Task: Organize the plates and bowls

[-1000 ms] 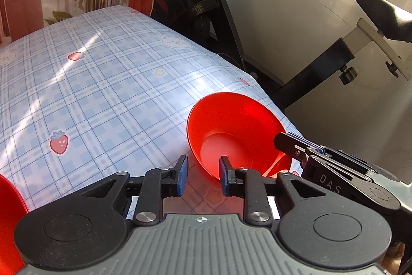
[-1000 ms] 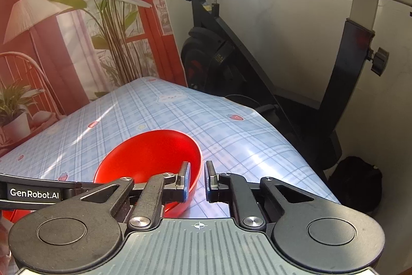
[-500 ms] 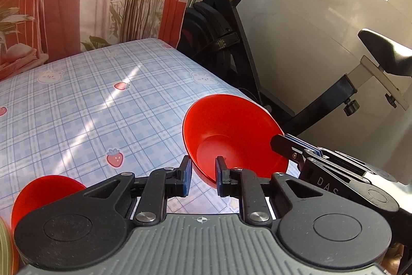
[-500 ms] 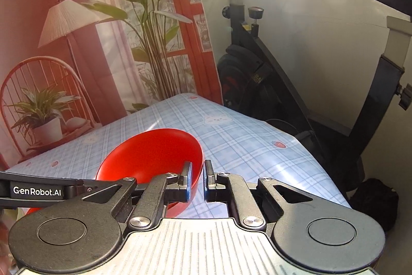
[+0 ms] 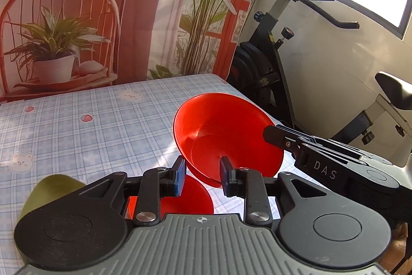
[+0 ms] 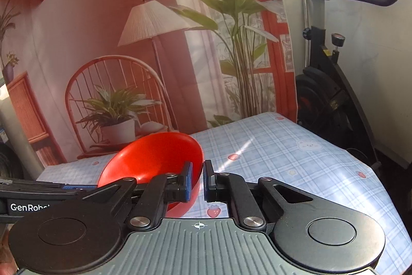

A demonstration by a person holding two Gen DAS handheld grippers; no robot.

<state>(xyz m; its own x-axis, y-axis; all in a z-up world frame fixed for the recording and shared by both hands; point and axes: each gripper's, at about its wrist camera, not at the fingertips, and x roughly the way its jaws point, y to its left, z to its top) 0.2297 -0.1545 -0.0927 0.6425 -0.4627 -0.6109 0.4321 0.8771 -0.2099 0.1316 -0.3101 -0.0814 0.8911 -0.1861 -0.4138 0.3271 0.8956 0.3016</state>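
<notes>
A red bowl [image 5: 226, 135] hangs tilted in the air above the checked tablecloth [image 5: 77, 130]. My right gripper [image 6: 197, 181] is shut on its rim, seen in the right wrist view on the bowl [image 6: 154, 159]; its arm reaches in from the right in the left wrist view [image 5: 322, 159]. My left gripper [image 5: 202, 175] is open with the bowl's near rim between its jaws, which do not clamp it. A second red bowl [image 5: 185, 200] sits on the table under the left gripper. A green dish [image 5: 51, 190] lies at the lower left.
An exercise bike [image 5: 273, 63] stands just past the table's right edge. A printed backdrop [image 5: 90, 17] with chair, lamp and plants hangs behind the far edge of the table.
Both grippers have risen and tipped up, lifting the red bowl higher off the table. The left jaws have spread wider. The second red bowl and green dish have come into view below.
</notes>
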